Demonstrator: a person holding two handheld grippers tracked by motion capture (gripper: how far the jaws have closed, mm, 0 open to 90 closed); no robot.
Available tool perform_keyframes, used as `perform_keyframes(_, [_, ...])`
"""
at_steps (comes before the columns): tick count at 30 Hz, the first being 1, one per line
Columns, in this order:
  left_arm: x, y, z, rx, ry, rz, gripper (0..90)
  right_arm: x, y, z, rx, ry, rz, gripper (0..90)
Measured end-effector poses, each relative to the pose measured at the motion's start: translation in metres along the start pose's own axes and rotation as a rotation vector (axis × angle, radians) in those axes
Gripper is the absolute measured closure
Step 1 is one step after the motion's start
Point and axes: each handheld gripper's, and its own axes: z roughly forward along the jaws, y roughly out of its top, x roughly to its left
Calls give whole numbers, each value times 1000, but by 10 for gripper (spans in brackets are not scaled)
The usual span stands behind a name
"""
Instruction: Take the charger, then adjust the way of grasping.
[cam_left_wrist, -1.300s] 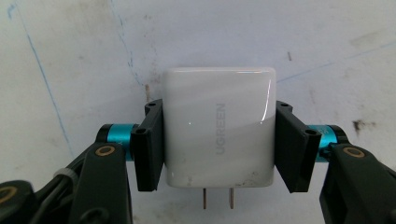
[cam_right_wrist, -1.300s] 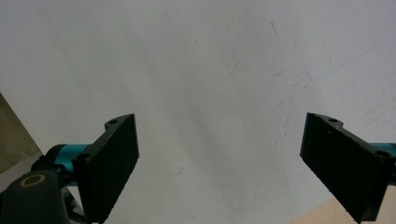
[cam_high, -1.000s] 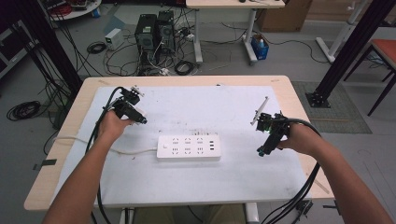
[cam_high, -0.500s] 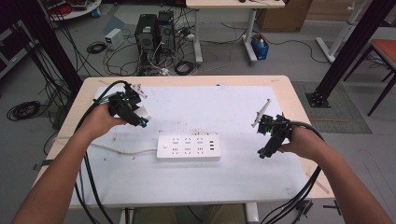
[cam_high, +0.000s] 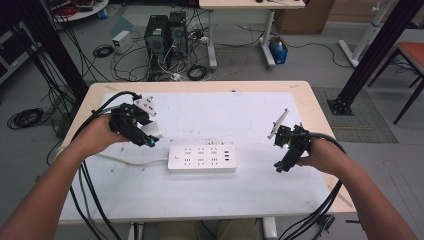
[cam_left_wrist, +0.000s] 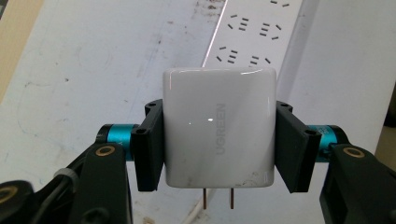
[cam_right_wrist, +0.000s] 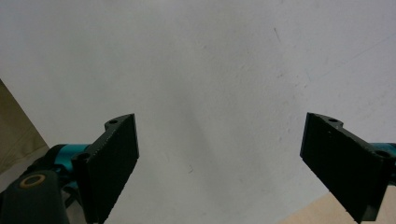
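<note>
A: The fingers on the left gripper are squeezed tight on the white charger, one on each side of it.

B: Where is the charger now?

A: Up in the air, over the left part of the table. A second ago the left hand sat lower and closer to the table edge. Now it has lifted up and slid a bit toward the power strip.

B: Can you see the metal pins?

A: Yes. In the left gripper view two thin pins stick out of the bottom of the charger, toward the camera. The power strip lies past it, farther off, with its little holes showing.

B: So what does that mean?

A: I think the charger has been picked up and is on its way to the strip. It is not plugged in yet. The pins would need to turn to face the holes first.

B: And the other hand?

A: The right gripper is at the right side of the table, well apart from the strip. Its fingers are wide apart with nothing between them. It has hardly moved.

B: What could go wrong?

A: The charger looks smooth and shiny, so it might slip if pushed in crooked.
</note>
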Motion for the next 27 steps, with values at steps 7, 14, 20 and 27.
perform_keyframes(7, [-9,5,1,32,-26,45,426,2,1,0,5,-3,4,108])
perform_keyframes(14, [-12,11,2,31,-32,49,425,4,-1,-4,-4,-17,18,108])
perform_keyframes(20, [-15,17,5,37,-40,56,425,8,1,-10,-47,0,62,108])
perform_keyframes(27, [-18,29,12,28,-48,78,425,13,11,-20,-120,-17,133,108])
